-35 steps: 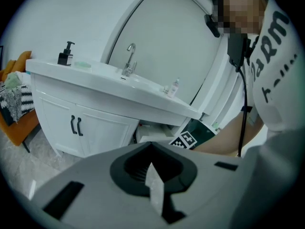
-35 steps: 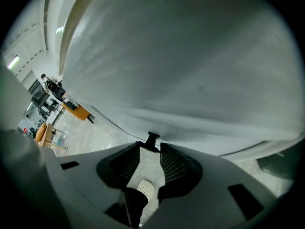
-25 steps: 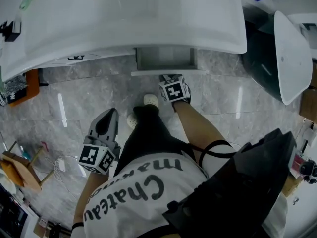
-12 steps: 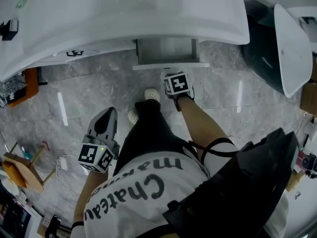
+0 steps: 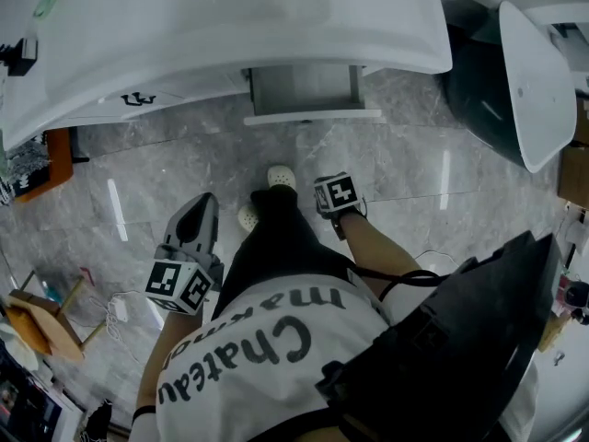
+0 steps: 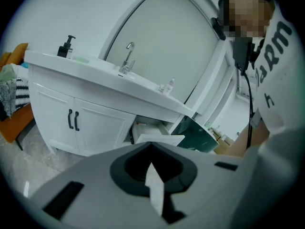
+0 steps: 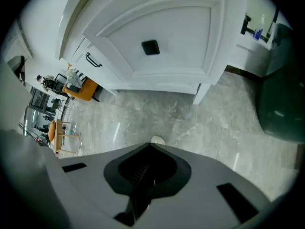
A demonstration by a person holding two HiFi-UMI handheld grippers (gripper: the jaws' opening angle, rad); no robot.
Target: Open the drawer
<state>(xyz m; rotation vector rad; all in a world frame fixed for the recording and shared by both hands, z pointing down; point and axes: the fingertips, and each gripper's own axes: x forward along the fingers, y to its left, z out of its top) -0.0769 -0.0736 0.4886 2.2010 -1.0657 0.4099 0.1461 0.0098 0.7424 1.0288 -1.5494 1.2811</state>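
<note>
The white drawer [image 5: 311, 114] under the vanity top stands pulled out, its grey inside showing from above. In the right gripper view its panelled front [image 7: 181, 27] with a black knob [image 7: 150, 47] looms overhead. My right gripper [image 5: 335, 193] hangs over the floor, well back from the drawer front, pointing steeply down. Its jaws [image 7: 143, 175] are shut with nothing between them. My left gripper [image 5: 202, 212] is held low at the left, shut and empty, and the open drawer [image 6: 155, 133] shows past its jaws [image 6: 152, 175].
White cupboard doors with black handles [image 6: 72, 120] are left of the drawer. A faucet [image 6: 127, 56] and bottles stand on the vanity top [image 5: 230, 26]. An orange stool [image 5: 51, 159] is at the left and a dark tub with white lid [image 5: 529, 90] at the right. The person's shoes [image 5: 281, 178] stand before the drawer.
My right gripper has drawn back from the drawer front toward the person and lower over the floor. The drawer stays pulled out. The left gripper has kept still.
</note>
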